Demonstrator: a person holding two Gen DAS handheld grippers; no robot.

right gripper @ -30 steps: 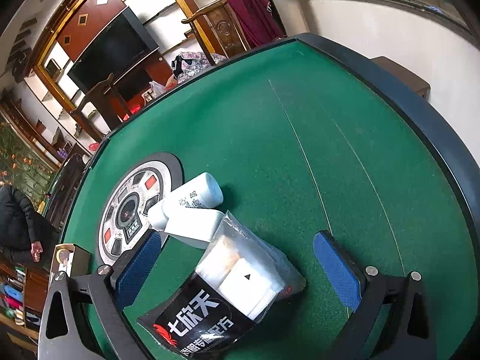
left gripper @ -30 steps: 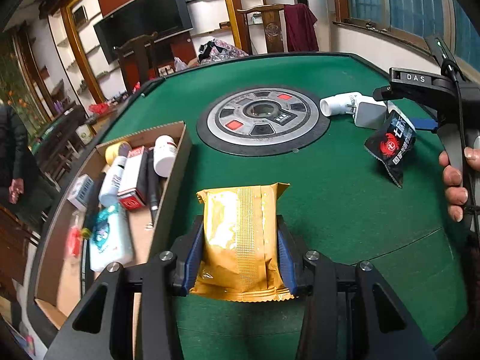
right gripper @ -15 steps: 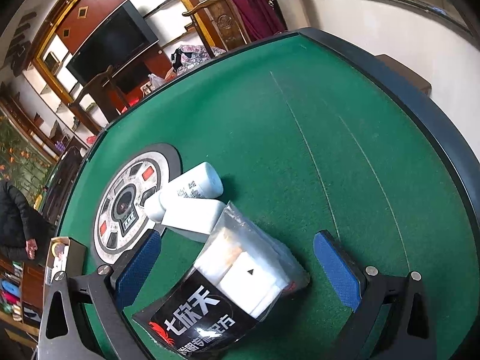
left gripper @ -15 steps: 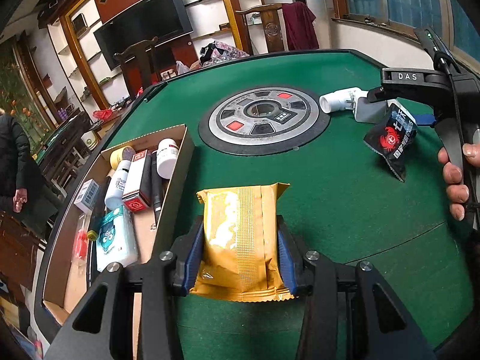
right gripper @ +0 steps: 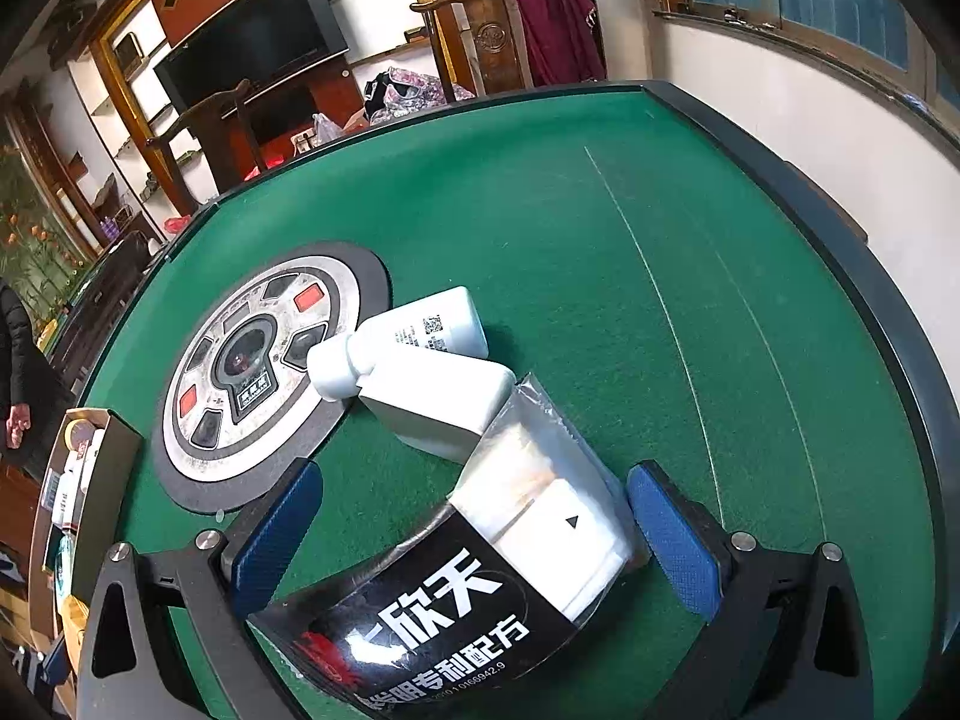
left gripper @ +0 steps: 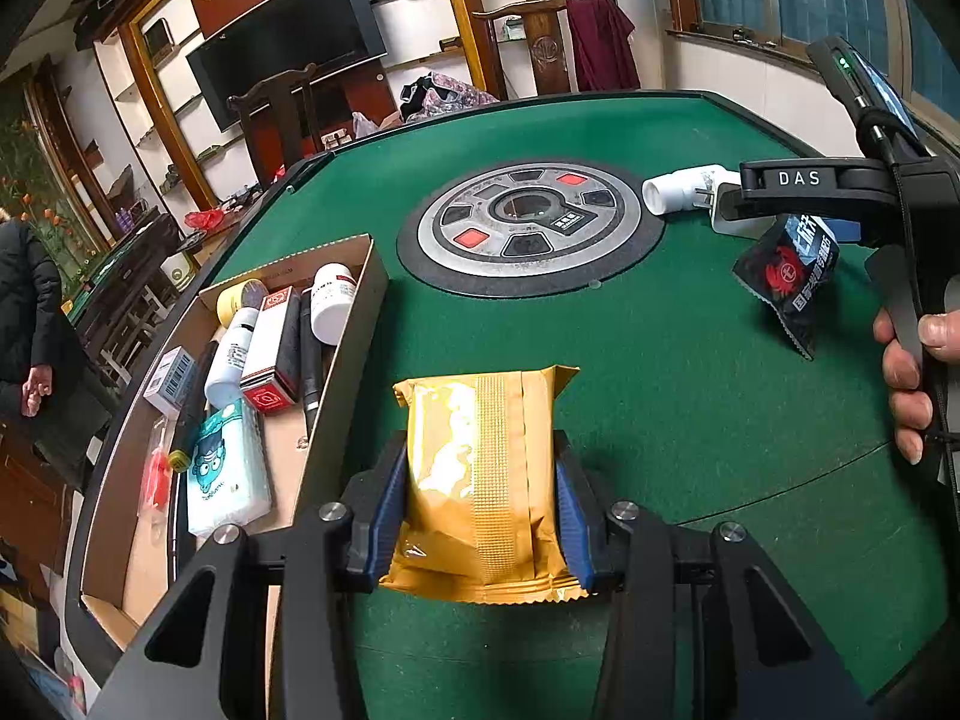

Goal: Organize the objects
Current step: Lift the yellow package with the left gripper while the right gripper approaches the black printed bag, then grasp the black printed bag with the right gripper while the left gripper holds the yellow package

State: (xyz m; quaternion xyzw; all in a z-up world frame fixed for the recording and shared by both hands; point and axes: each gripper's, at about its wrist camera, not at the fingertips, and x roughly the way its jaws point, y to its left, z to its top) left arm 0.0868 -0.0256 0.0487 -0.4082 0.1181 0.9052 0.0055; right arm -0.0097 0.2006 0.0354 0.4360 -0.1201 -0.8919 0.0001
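My left gripper point(left gripper: 483, 510) is shut on a yellow snack packet point(left gripper: 480, 474), held just above the green table right of the cardboard box point(left gripper: 345, 414). My right gripper point(right gripper: 474, 534) stands around a black-and-clear sachet packet point(right gripper: 480, 564); both blue pads touch the bag's sides and it bows between them. In the left wrist view the sachet point(left gripper: 786, 270) hangs raised off the felt under the right gripper point(left gripper: 798, 222). A white bottle point(right gripper: 402, 342) and a white box point(right gripper: 444, 408) lie just beyond it.
The box holds several items: white bottles point(left gripper: 330, 300), a red-and-white carton point(left gripper: 273, 348), a tissue pack point(left gripper: 222, 468). A round control panel point(left gripper: 528, 222) sits mid-table. A person point(left gripper: 30, 324) stands far left. The table rim point(right gripper: 828, 228) curves on the right.
My right gripper has closed in on the sachet and lifted it off the felt, moving toward the panel. My left gripper holds the yellow packet as before, drifting slightly.
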